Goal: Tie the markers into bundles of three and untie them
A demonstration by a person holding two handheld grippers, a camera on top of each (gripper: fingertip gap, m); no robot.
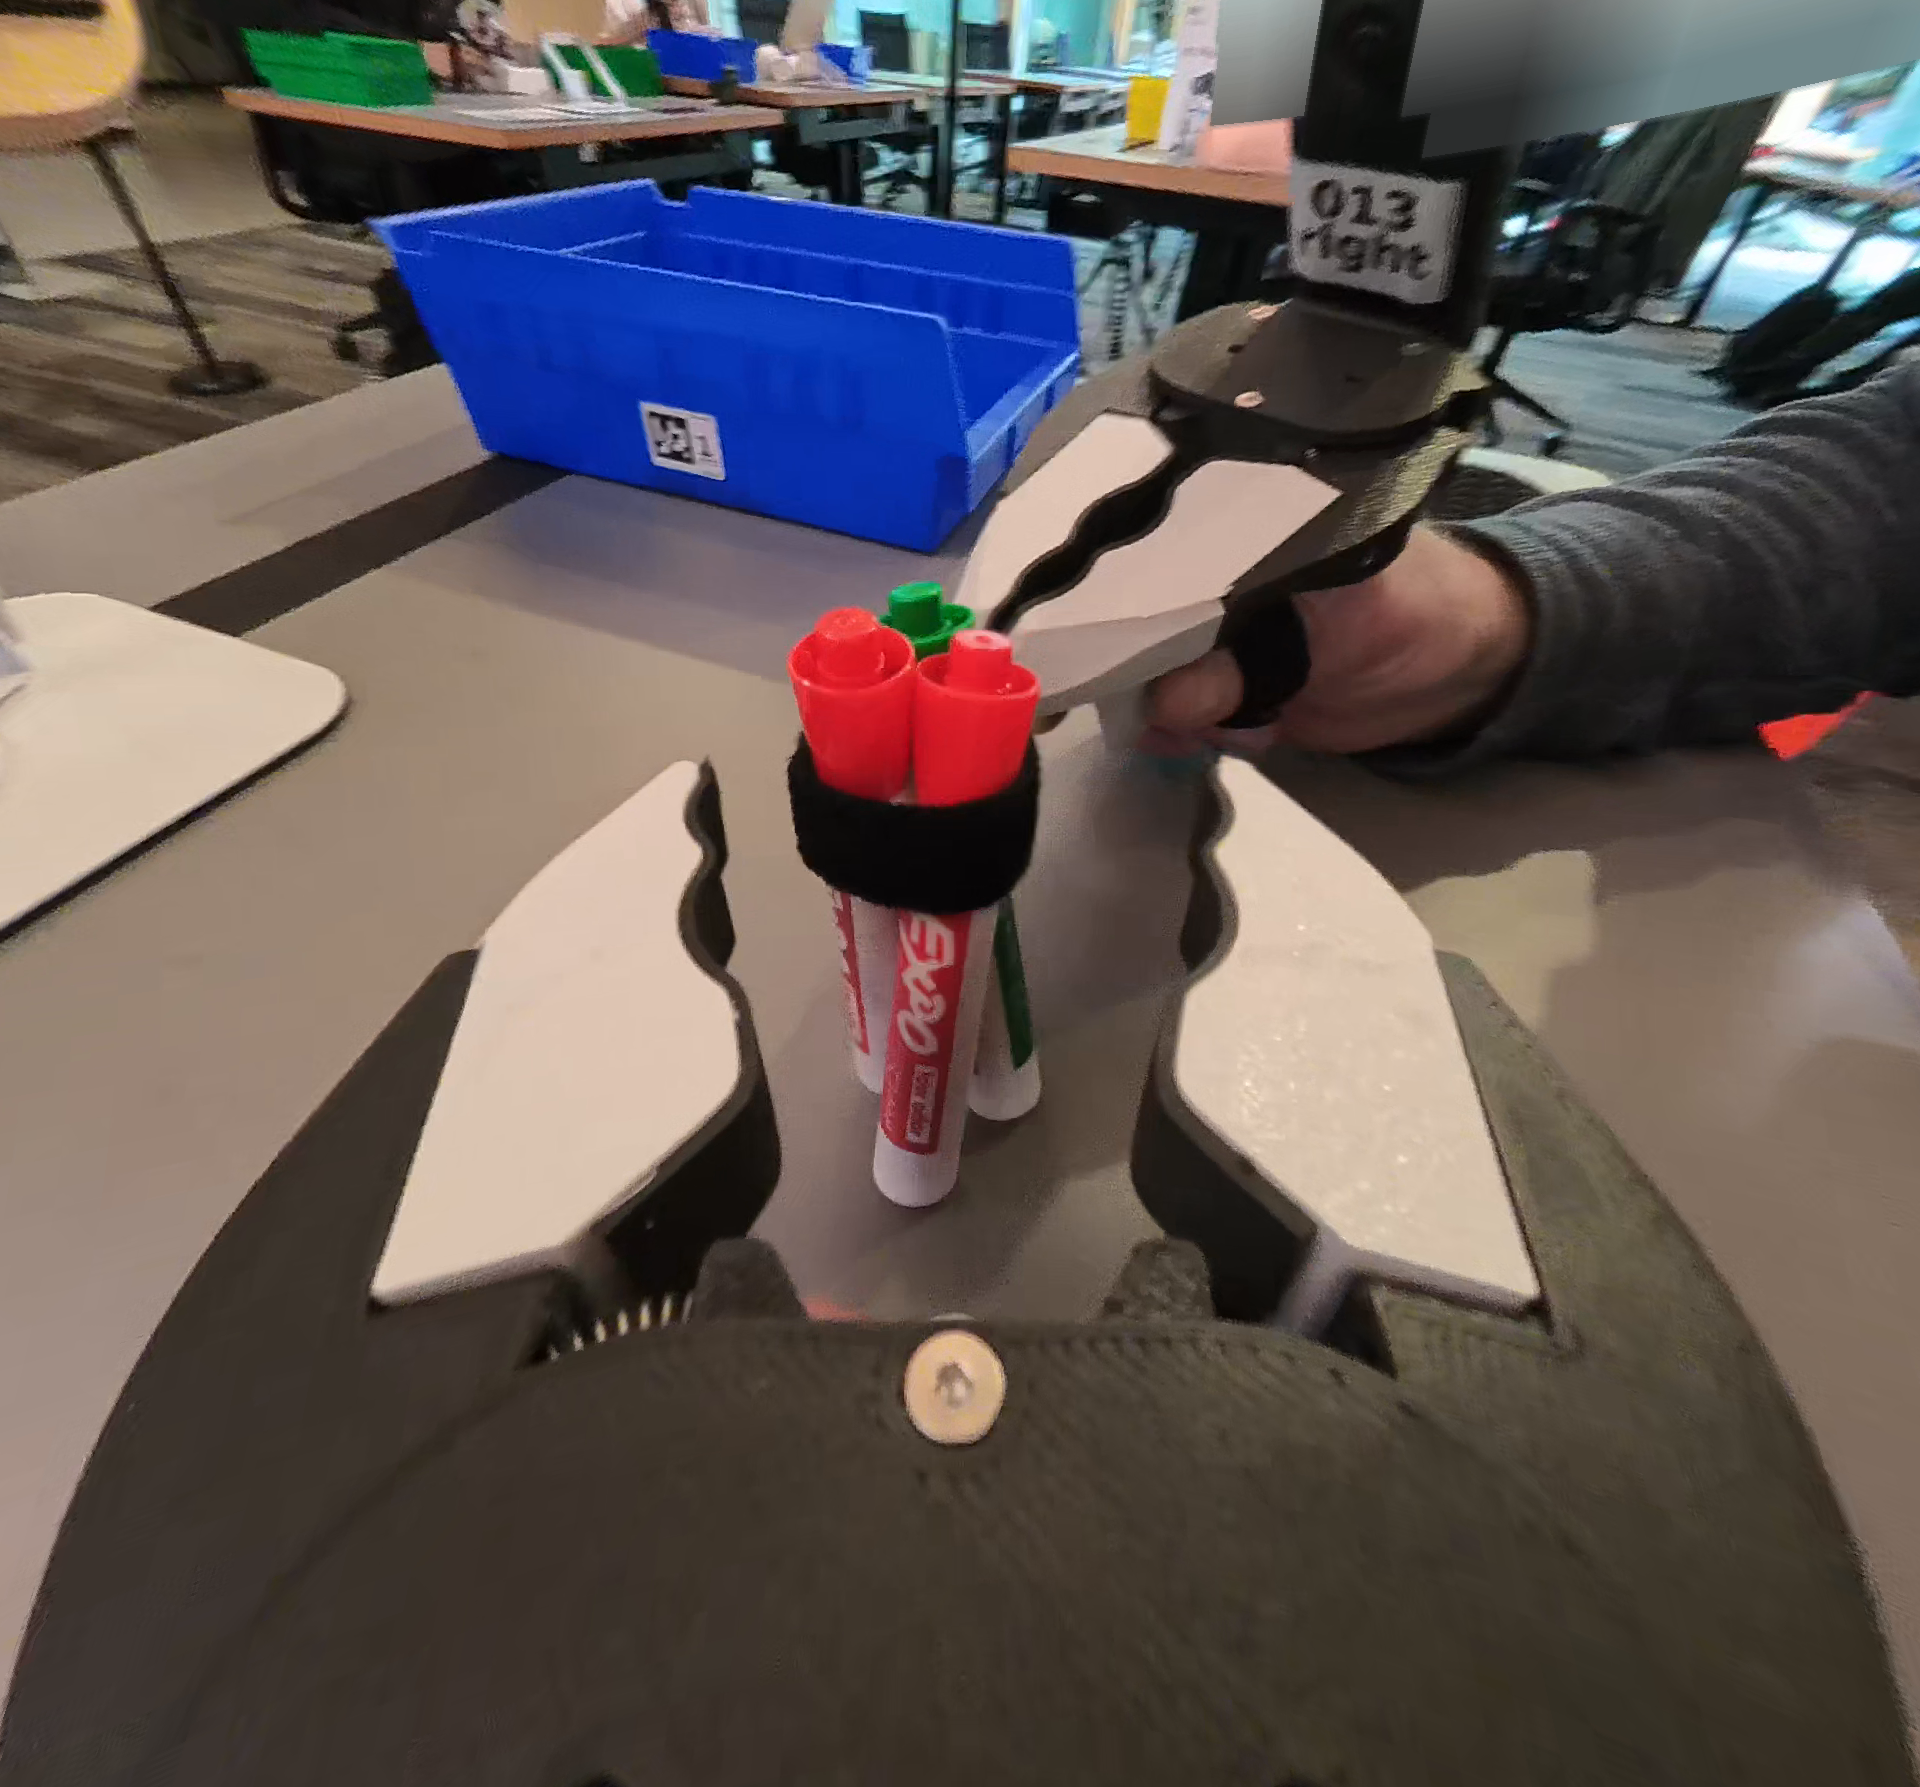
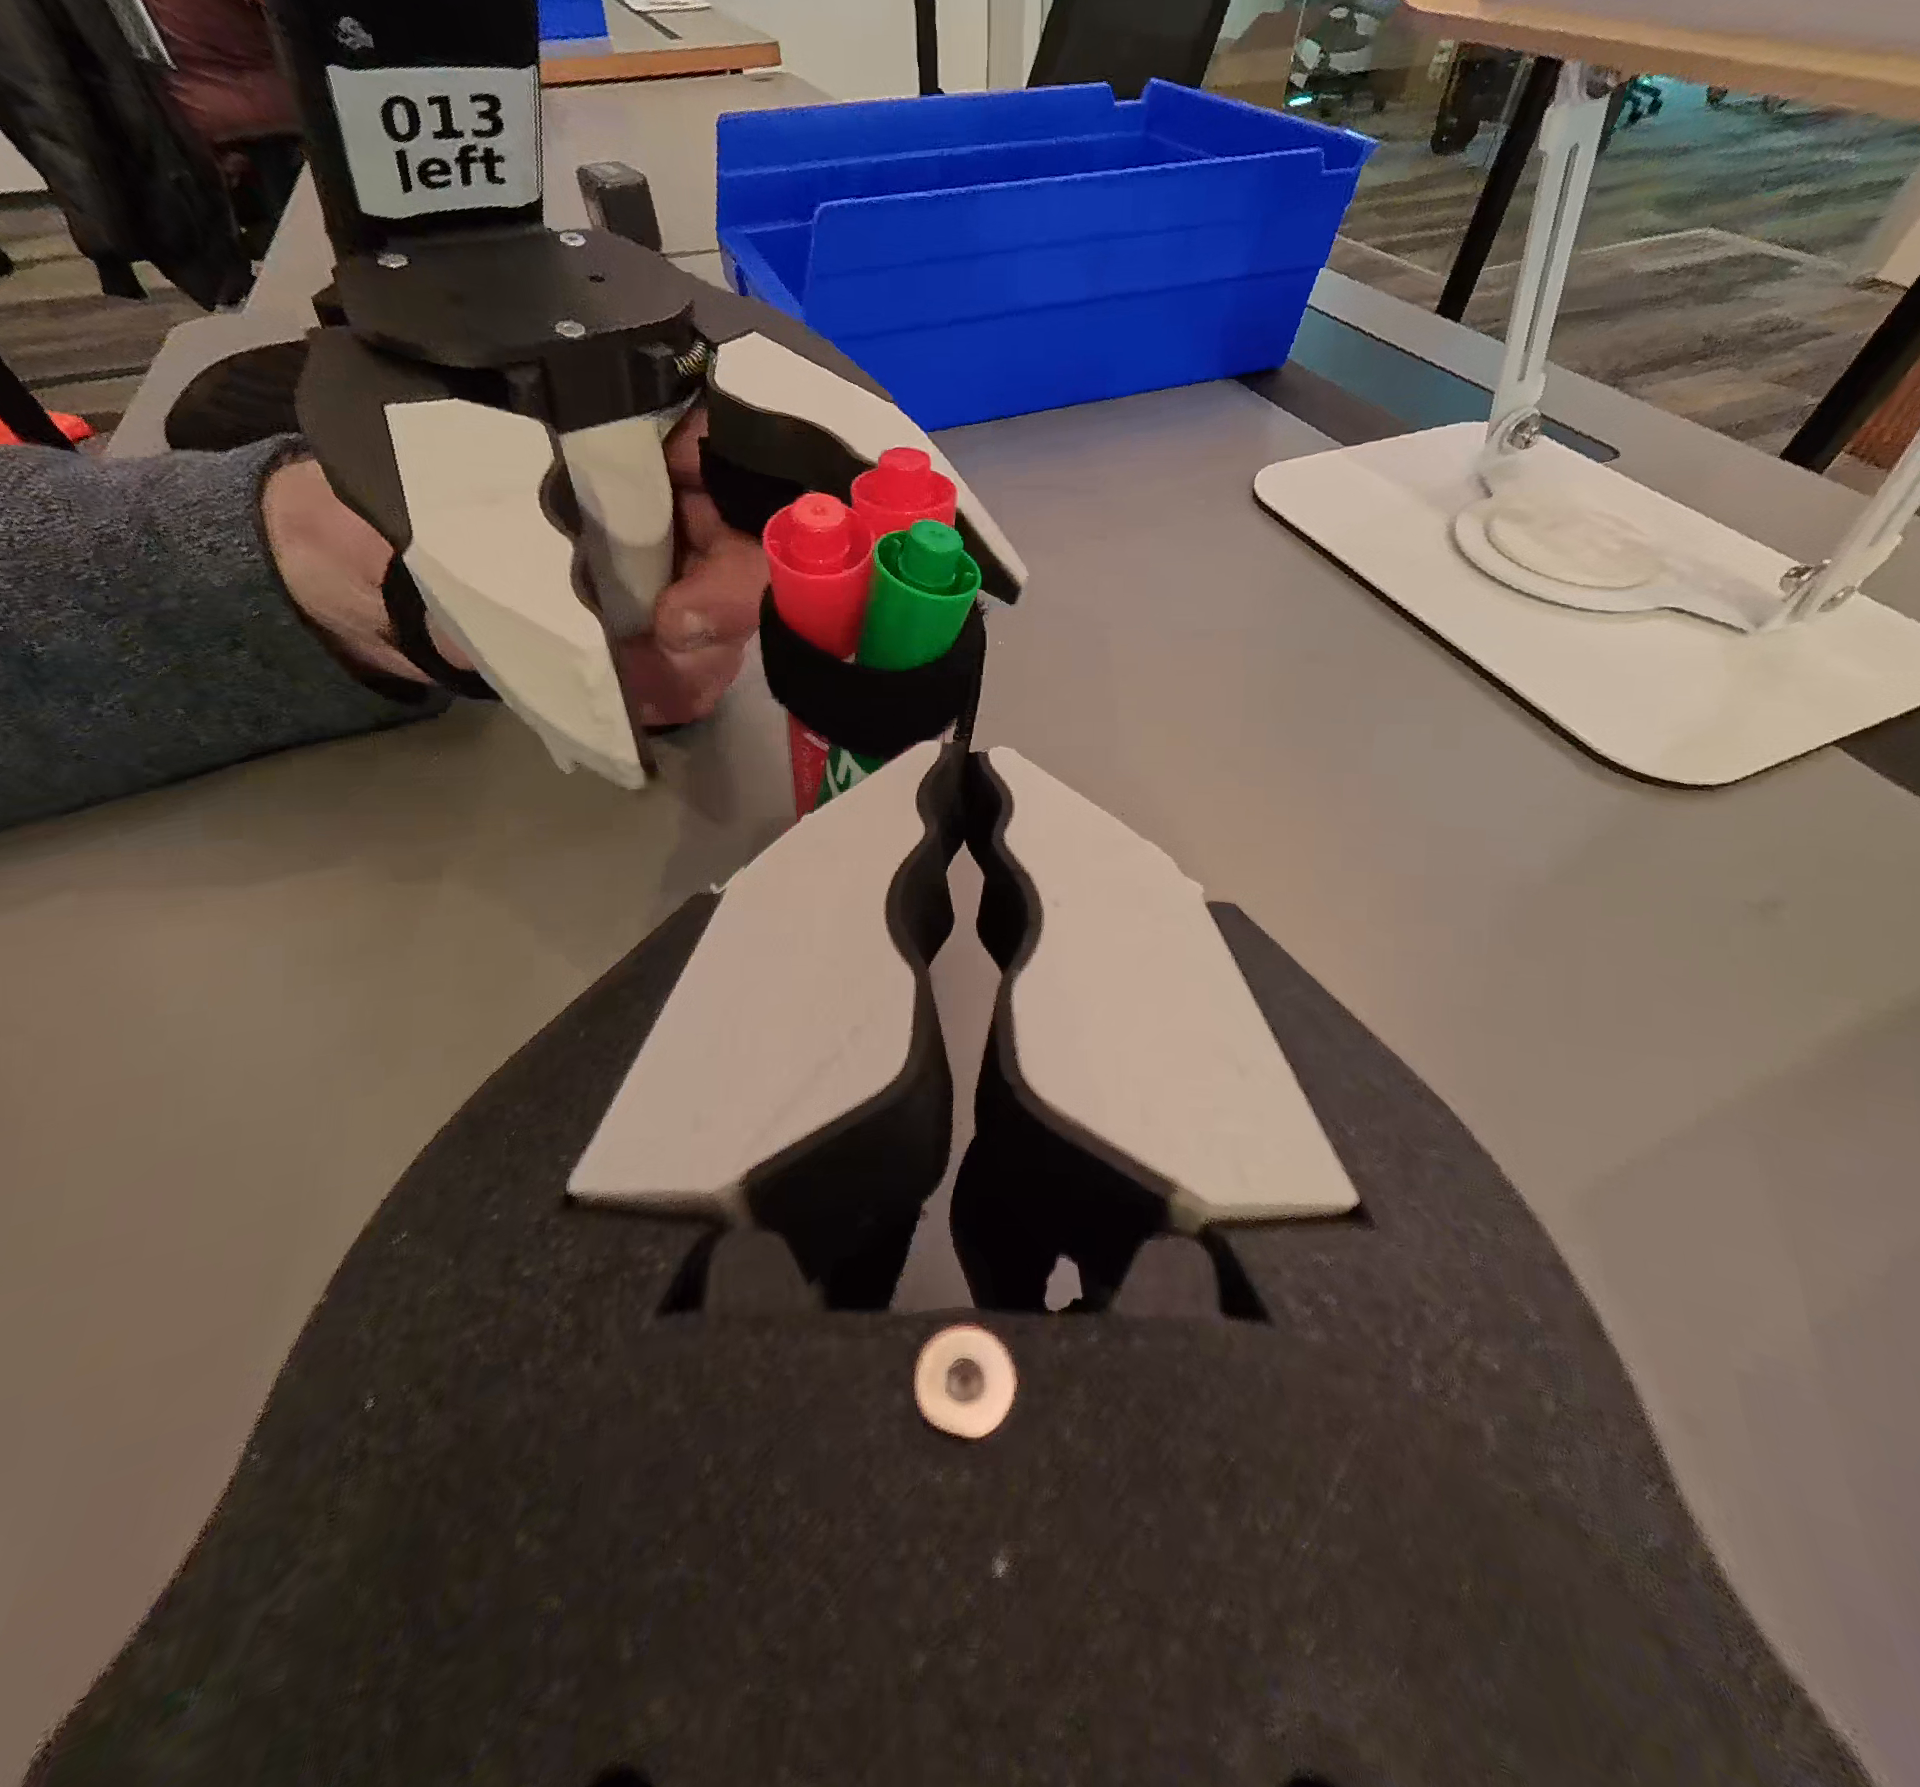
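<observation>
- Three capped dry-erase markers (image 1: pixel 925 906), two red and one green, stand upright on the grey worktop (image 1: pixel 1558 1010), wrapped just under the caps by a black fabric strap (image 1: pixel 912 838).
- My left gripper (image 1: pixel 956 906) has its jaws released and spread wide, one on each side of the bundle, touching neither side as far as I can tell.
- My right gripper (image 2: pixel 961 761) has its jaws clenched, apparently pinching a thin black tail of the strap at the tips, just beside the bundle's far side in the left wrist view.
- I judge the step in hand to be working the strap end: either finishing the tie or starting to peel it loose. I cannot tell which.
- The next move calls for the left jaws to close on the marker barrels below the strap, so the bundle stays put while the right pulls.
- A blue plastic bin (image 1: pixel 748 355) sits behind on the worktop, and a white stand base (image 2: pixel 1579 584) lies off to the side.
</observation>
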